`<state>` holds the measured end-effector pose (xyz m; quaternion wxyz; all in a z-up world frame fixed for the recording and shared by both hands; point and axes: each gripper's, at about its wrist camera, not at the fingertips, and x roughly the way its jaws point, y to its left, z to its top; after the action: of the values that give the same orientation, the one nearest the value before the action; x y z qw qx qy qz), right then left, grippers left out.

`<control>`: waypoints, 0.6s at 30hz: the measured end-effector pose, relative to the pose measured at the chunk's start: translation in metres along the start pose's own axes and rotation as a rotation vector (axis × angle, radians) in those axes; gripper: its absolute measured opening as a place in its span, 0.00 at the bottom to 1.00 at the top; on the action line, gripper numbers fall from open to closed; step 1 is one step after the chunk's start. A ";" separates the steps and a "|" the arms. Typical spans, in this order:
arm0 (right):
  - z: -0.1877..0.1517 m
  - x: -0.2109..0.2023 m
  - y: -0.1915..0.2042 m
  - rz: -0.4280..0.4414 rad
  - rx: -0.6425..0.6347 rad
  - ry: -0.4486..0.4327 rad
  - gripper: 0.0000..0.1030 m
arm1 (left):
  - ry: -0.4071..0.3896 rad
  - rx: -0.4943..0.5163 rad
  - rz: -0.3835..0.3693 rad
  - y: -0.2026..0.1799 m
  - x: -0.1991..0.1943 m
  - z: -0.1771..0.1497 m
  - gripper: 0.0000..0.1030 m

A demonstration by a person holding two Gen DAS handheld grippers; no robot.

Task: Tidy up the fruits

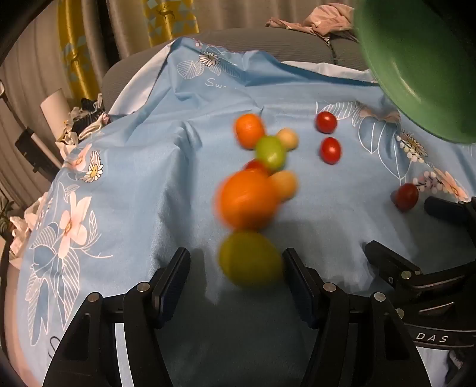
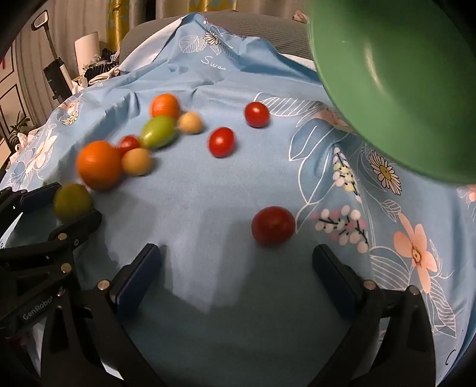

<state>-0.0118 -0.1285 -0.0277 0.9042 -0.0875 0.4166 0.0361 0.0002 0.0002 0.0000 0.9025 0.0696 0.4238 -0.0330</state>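
Note:
Fruits lie scattered and motion-blurred on a blue flowered cloth (image 1: pixel 148 178). A yellow-green fruit (image 1: pixel 250 259) sits between the fingers of my left gripper (image 1: pixel 236 268), close to the right finger with a gap on the left; the gripper is open. Just beyond it lie a large orange (image 1: pixel 248 199), a small orange (image 1: pixel 249 130), a green fruit (image 1: pixel 270 151) and two beige ones (image 1: pixel 288 138). Two red tomatoes (image 2: pixel 221 141) lie further right. My right gripper (image 2: pixel 238 265) is open, with a dark red tomato (image 2: pixel 273 226) just ahead of its fingertips.
A green bowl (image 2: pixel 395 74) hangs tilted in the upper right, above the cloth. The cloth covers a grey cushioned seat (image 1: pixel 267 41), and crumpled clothes (image 1: pixel 321 20) lie behind it. Curtains and clutter stand at the left. My two grippers are close side by side.

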 end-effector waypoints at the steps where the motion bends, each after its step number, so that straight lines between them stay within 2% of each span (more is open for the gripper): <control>1: 0.000 0.000 0.000 0.003 0.002 0.002 0.99 | 0.001 0.000 0.000 0.000 0.000 0.000 0.63; 9: -0.001 0.000 0.000 -0.001 0.000 -0.005 0.99 | 0.004 0.009 0.021 -0.005 0.004 0.004 0.63; 10: 0.000 0.000 0.000 -0.003 -0.002 -0.003 0.99 | -0.003 0.002 0.003 0.003 0.001 0.000 0.63; 18: -0.001 0.000 0.000 -0.002 -0.002 -0.004 0.99 | -0.005 0.003 0.004 0.003 0.001 0.000 0.63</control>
<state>-0.0121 -0.1285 -0.0285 0.9051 -0.0886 0.4144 0.0356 0.0008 0.0033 -0.0005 0.9035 0.0714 0.4214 -0.0321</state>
